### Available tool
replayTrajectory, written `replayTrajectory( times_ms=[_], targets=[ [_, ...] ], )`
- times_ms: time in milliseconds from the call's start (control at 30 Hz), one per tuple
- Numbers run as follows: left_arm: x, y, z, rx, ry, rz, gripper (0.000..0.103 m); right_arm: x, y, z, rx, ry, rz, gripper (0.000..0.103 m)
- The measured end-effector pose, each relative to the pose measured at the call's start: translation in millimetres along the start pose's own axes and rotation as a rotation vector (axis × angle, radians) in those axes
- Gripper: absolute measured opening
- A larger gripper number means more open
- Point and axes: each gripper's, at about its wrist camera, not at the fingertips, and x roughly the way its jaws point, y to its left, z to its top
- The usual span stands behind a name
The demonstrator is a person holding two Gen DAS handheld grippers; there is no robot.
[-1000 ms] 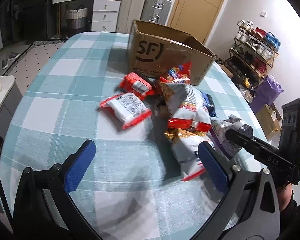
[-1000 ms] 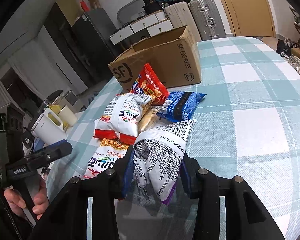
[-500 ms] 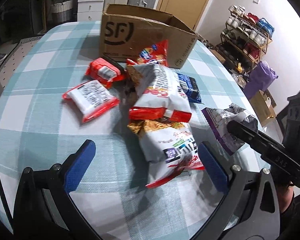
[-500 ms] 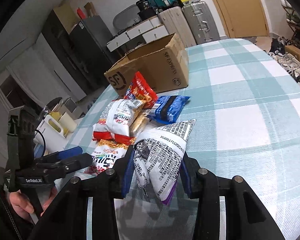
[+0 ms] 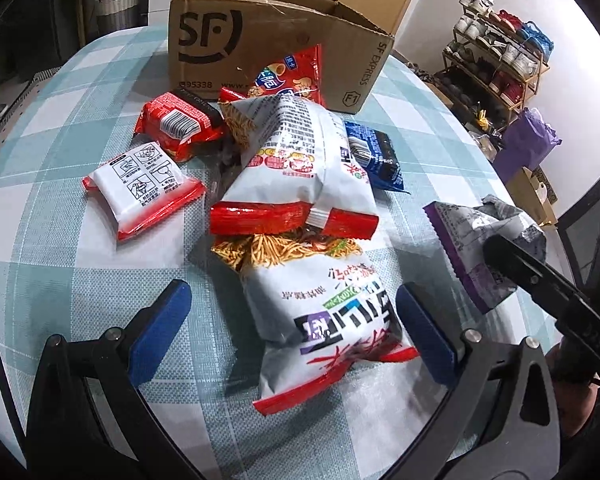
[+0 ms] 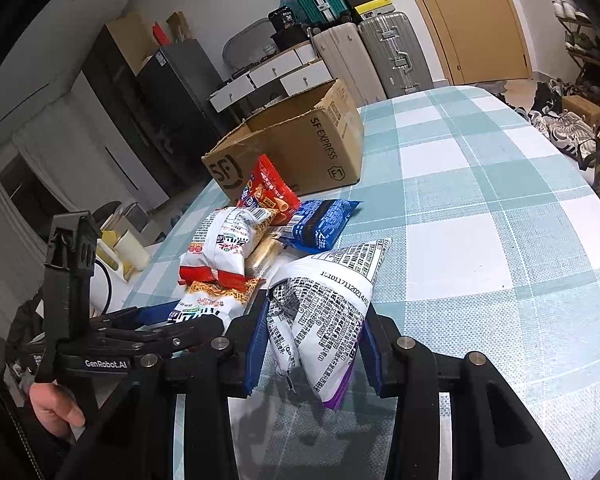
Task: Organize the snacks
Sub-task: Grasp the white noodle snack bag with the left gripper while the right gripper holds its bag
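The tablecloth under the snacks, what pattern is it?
Teal and white check on the tablecloth, clearest in the right wrist view.

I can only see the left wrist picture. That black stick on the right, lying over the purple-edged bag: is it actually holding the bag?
Observer: Yes. In the right wrist view, the right gripper has both blue pads pressed on the purple-edged bag.
Visitor: Is anything hiding behind the big white bag?
Observer: A small yellowish packet lies between it and the blue packet.
Visitor: Who is holding my camera?
Observer: A hand grips the handle of the left gripper.
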Motion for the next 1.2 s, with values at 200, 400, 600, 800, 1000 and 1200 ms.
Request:
replayTrajectory(
  times_ms=[200,400,600,800,1000,1200],
  targets=[
    [5.5,-0.2,4.4,-0.004,-0.003,-0.022,0.088,-2.2,-1.2,-1.0,0.001,-0.002,0.004,0.041],
    [8.4,-7.2,3.6,0.027,0.003,-0.046,0.055,-2.1,-0.8,-1.5,0.001,0.003,0.003,0.041],
    [5.7,-3.8,3.7,0.029,-0.005,-0.072,0.042,-2.8,4.1,-3.2,-0.004,0.009,0.001,0.041],
    [2.0,2.1,0.0,0.016,-0.012,-0.072,0.042,-6.5,11.6,-0.2,-0.017,-0.003,0.0,0.041],
    [-9.5,8.5,-4.6,0.014,-0.037,-0.063,0.042,-9.8,19.6,1.5,-0.031,-0.008,0.001,0.041],
    [-27.6,17.6,-8.8,0.005,-0.064,-0.075,0.042,-12.4,26.6,3.1,-0.04,-0.013,0.004,0.041]
  ],
)
